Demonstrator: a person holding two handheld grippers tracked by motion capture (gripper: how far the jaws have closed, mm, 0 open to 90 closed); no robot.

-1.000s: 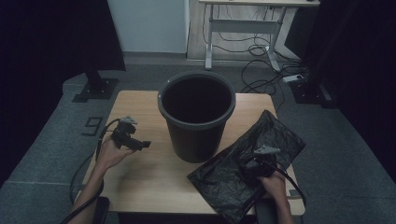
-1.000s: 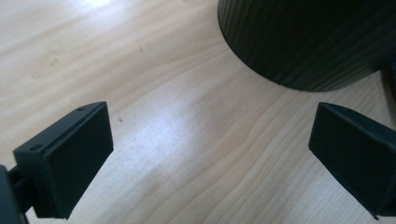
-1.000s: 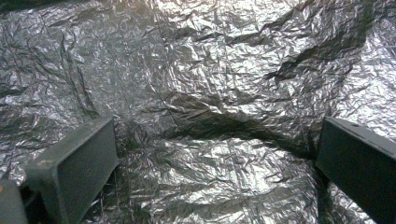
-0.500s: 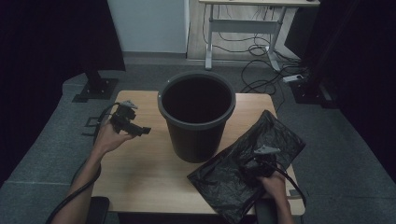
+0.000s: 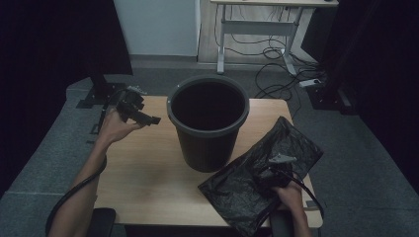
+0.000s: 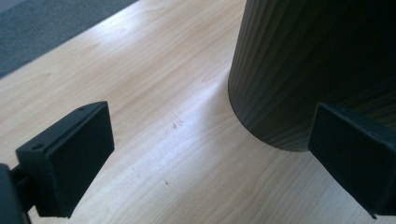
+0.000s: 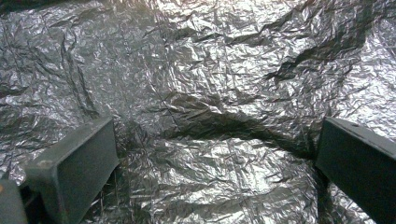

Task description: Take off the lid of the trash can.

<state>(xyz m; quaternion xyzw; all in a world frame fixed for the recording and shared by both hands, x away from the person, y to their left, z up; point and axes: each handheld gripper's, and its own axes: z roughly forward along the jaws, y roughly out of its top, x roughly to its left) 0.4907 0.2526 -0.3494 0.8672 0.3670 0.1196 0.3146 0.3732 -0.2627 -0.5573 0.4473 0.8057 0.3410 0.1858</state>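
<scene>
While the right tongs gape over the crumpled bag, the left tongs spread beside the bin

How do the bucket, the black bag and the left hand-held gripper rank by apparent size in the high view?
1. Black bag and bucket: look similar in extent, so no ranking.
2. Left hand-held gripper: clearly smallest.

Surface: light wood, rectangular, pale grain visible in the left gripper view; grey carpet around it.

Bin: dark, round, ribbed wall, standing upright near the middle toward the far edge, mouth open.

Bag: black crinkled plastic, lying flat on the near right corner, just beside the bin's base, one corner overhanging the near edge.
</scene>
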